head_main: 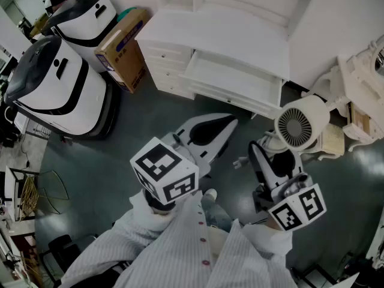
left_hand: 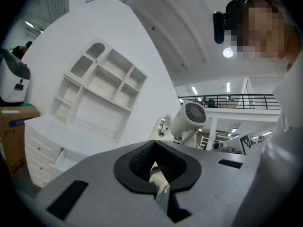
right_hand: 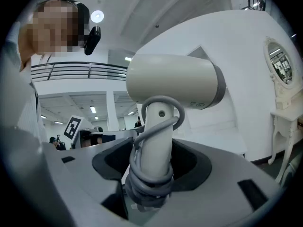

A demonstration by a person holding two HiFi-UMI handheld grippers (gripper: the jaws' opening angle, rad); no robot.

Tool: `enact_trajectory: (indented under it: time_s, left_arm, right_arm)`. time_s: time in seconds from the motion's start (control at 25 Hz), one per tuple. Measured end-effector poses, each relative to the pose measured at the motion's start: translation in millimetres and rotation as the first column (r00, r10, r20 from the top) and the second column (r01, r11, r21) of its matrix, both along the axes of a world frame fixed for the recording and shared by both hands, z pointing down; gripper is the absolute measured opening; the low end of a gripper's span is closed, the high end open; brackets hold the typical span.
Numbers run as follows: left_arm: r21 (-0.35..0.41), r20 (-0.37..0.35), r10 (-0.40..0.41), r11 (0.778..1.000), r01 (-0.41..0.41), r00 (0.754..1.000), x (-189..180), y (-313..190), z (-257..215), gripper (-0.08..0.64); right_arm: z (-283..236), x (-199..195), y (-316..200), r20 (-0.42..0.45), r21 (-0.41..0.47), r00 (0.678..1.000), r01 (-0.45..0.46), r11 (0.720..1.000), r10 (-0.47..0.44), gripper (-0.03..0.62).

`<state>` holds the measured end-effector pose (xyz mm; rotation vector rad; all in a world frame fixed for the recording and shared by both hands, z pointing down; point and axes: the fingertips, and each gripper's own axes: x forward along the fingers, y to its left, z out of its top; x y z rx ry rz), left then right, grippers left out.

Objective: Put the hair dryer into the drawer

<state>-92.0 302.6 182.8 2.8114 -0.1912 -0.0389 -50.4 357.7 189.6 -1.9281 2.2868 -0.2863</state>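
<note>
A cream hair dryer with its grey cord wound round the handle stands upright in my right gripper, whose jaws are shut on that handle. Its head points right in the right gripper view. Ahead stands a white dresser with one drawer pulled open and nothing in it. The dryer is held right of the drawer's right end and clear of it. My left gripper hovers over the floor just before the drawer, its jaws shut on nothing. From the left gripper view the dryer shows to the right.
Two white-and-black machines and a cardboard box stand left of the dresser. A white ornate stand with an oval mirror is at the right. The dresser carries a shelved hutch. The floor is dark.
</note>
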Motion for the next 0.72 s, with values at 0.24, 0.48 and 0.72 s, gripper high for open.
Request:
enact_trajectory:
  time_s: [0.24,0.48,0.72]
  left_arm:
    - [0.005,-0.007,-0.011,1.0,0.011,1.0,-1,0,-1,0.009]
    - [0.013,-0.006,-0.025,1.0,0.025,1.0,7,20,4,0.009]
    - [0.026,-0.016,-0.033,0.999,0.034,0.999,14,49,6,0.009]
  right_arm:
    - [-3,2,6,0.006,0.015,1.0,-0.007,1.0,0.007,0.233]
    - [5,13,28,-0.004,0.007,1.0,-0.004,1.0,0.004,0.232]
    - [8,23,55,-0.015,0.011,1.0,0.008,1.0,-0.008,0.233]
